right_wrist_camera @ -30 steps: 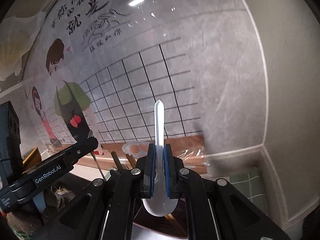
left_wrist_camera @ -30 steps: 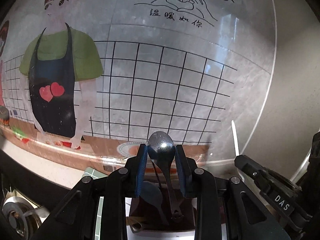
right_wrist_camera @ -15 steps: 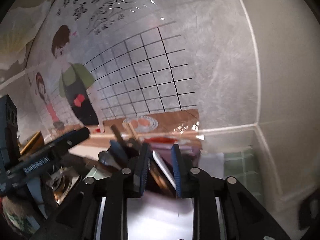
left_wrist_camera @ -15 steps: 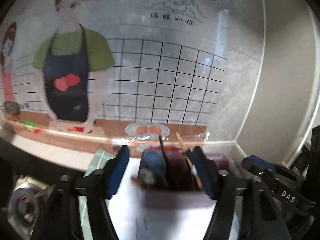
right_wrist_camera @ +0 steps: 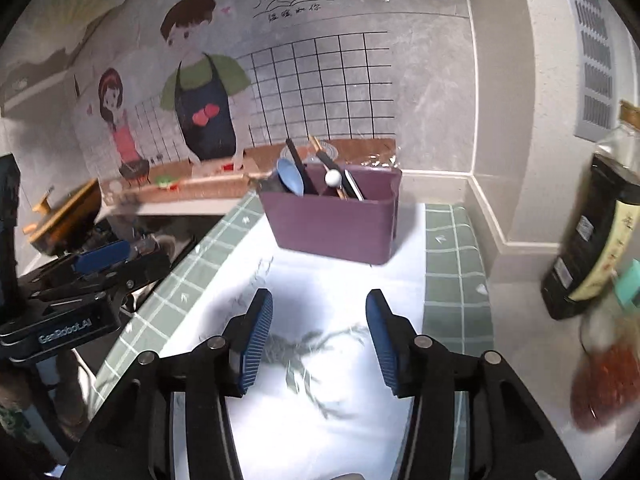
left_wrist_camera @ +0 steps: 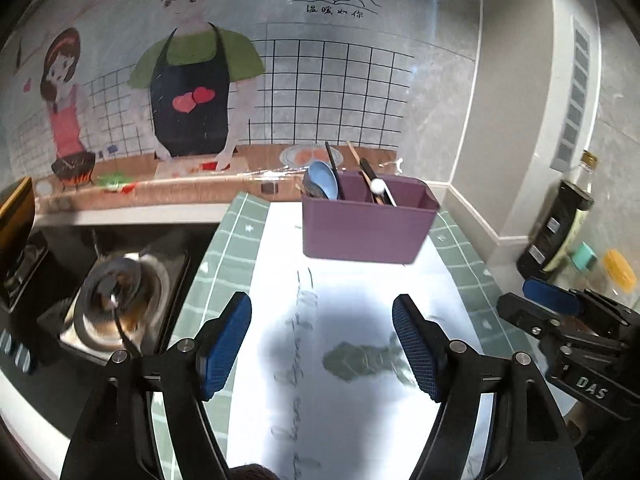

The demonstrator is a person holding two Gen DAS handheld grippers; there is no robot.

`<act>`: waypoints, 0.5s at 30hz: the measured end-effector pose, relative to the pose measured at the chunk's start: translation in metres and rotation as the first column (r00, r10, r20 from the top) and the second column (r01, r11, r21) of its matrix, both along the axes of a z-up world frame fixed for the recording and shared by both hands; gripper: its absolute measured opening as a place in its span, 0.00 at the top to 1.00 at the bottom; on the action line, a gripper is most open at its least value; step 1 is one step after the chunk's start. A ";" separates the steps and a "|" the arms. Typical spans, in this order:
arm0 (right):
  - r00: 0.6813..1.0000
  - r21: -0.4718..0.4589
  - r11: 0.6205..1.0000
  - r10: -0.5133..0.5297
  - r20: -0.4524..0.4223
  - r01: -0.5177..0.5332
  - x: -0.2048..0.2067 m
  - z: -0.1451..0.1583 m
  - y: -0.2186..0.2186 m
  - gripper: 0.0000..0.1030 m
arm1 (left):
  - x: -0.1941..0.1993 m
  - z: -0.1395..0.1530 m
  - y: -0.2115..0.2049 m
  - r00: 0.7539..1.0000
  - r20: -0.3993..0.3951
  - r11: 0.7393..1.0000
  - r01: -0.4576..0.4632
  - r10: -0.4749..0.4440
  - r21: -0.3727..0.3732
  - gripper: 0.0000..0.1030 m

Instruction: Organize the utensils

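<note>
both spoons have left my jaws and stand in the purple caddy (left_wrist_camera: 366, 226), now well ahead of both grippers. left gripper (left_wrist_camera: 322, 342) wide, right gripper (right_wrist_camera: 319, 340) partly apart, just opened, nothing between. task looks finished.

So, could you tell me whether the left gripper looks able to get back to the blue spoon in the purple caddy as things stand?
Probably yes. The left gripper is open and empty, with only bare white mat between it and the purple caddy. The blue spoon stands above the rim, though dark utensils crowd beside it.
</note>
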State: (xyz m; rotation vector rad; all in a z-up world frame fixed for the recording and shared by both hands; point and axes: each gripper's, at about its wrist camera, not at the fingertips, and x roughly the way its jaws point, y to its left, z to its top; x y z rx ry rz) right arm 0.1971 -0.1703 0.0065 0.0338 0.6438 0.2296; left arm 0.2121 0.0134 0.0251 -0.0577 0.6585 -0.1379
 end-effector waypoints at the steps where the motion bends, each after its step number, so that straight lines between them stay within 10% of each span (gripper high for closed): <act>1: 1.000 -0.002 1.000 -0.007 0.002 0.007 -0.006 0.000 0.001 0.55 | -0.007 -0.001 -0.001 1.000 0.002 1.000 -0.001 0.001 0.002 0.29; 15: 1.000 0.016 1.000 -0.026 0.005 0.026 -0.037 0.003 0.007 0.55 | -0.051 0.005 -0.004 0.998 0.017 0.998 -0.059 0.058 0.025 0.30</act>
